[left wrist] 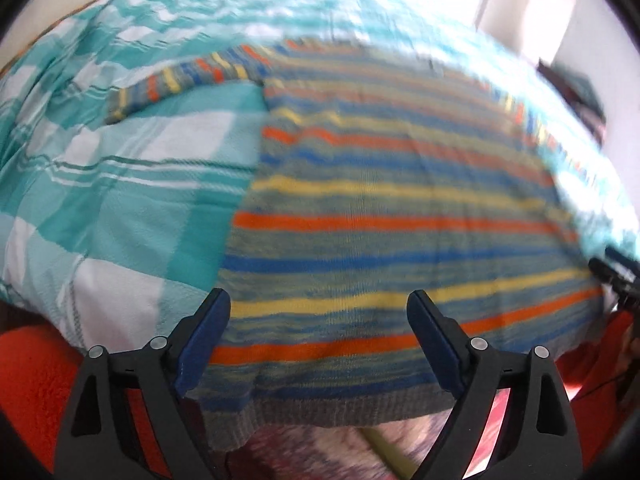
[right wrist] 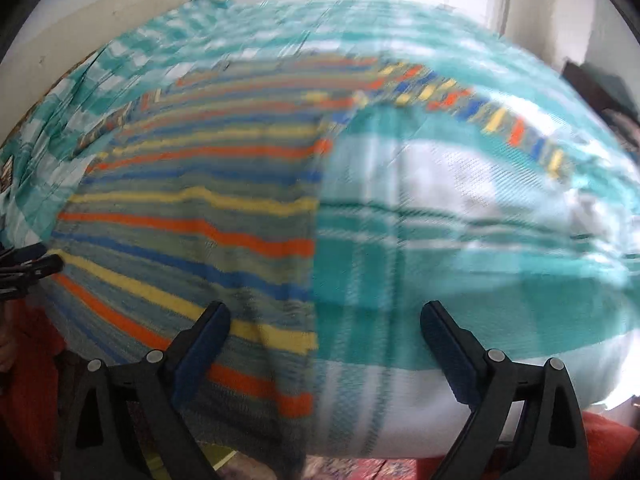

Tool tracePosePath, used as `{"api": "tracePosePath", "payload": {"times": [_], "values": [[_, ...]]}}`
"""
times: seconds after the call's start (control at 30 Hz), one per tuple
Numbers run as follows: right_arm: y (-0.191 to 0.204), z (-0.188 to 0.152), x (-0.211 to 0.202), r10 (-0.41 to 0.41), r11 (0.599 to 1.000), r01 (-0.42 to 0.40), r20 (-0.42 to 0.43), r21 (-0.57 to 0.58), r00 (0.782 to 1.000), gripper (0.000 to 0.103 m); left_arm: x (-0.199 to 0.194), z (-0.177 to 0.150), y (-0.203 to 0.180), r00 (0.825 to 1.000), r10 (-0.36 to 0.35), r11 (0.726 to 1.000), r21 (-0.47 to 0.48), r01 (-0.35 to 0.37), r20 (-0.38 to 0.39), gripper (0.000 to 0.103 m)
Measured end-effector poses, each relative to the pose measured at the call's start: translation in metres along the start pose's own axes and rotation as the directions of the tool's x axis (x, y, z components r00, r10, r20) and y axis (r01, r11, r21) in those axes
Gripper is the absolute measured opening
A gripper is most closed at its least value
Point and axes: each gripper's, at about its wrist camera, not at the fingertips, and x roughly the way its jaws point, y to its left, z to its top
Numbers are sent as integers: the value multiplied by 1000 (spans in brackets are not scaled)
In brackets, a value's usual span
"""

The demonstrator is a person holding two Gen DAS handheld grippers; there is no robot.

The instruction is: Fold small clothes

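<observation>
The left gripper [left wrist: 318, 344] hangs over the hem of a striped sweater [left wrist: 380, 208], jaws spread wide, gripping nothing. The right gripper [right wrist: 325, 354] hangs likewise agape and empty over the sweater's side edge, where knit meets a teal-and-white checked blanket [right wrist: 460, 248]. The sweater lies flat on the blanket, body running away from the cameras, hem nearest, sleeves stretched out to either side. Both views are blurred.
</observation>
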Motion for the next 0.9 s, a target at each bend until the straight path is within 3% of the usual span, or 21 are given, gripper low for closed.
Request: {"api": "tracePosePath", "payload": {"times": [0.1,0.17,0.33,0.53,0.8,0.9], "values": [[-4,4,-25,-25,1000,25,106,5,994,95,-8,3,13,999,13,998,-55,-10,42,94],[-5,5,-30,-38,999,37,131,8,991,95,-1,5,23,999,36,995,-95,-34,19,94],[-18,1,-11,-71,996,69,30,58,997,95,19,2,34,992,113,986,-114,-119,-64,94],[-39,-10,3,-59,987,66,-55,144,997,95,24,-2,29,986,148,985,-74,-154,-83,95],[-37,-11,4,-69,987,76,-54,145,996,96,24,0,33,987,131,985,-96,-140,-96,96],[-35,-7,-14,-133,983,128,31,133,991,96,11,3,42,993,112,980,-159,-116,-38,96]]}}
